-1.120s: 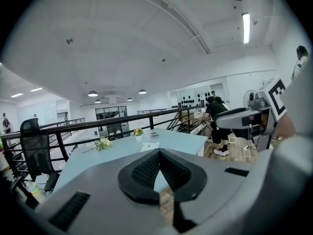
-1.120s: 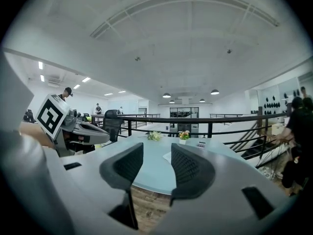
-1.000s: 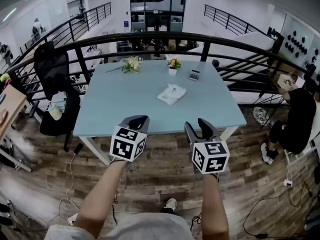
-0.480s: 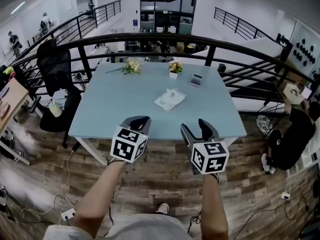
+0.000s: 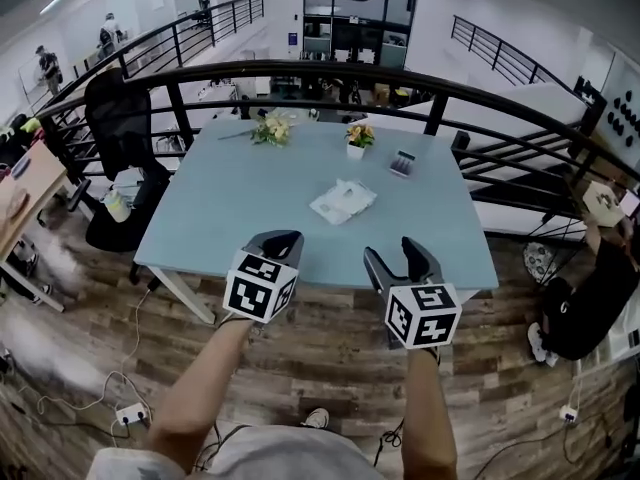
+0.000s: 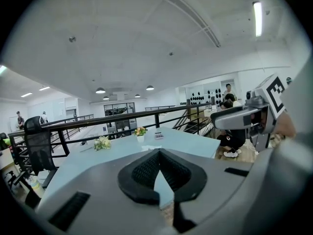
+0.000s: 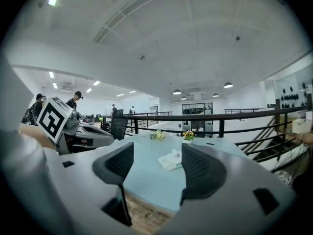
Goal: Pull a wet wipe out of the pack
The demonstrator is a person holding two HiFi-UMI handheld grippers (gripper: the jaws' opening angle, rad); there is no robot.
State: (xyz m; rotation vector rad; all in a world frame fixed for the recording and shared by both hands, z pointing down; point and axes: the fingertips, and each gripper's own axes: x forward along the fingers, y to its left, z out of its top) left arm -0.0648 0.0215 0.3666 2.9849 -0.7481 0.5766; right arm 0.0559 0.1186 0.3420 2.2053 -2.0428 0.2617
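Moving closer to the near edge of the desk [image 5: 230,208], the right claw [image 5: 392,253] is spreading wide and empty, getting ready for the wet wipe pack [image 5: 343,201] lying in the desk's middle, while the left claw [image 5: 278,240] is staying pinched together.

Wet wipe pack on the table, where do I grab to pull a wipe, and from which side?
Grip the crumpled wipe sticking up on top of the flat pack. Come from the near edge of the table with the open right gripper, which faces it; the tuft likely fits between its jaws.
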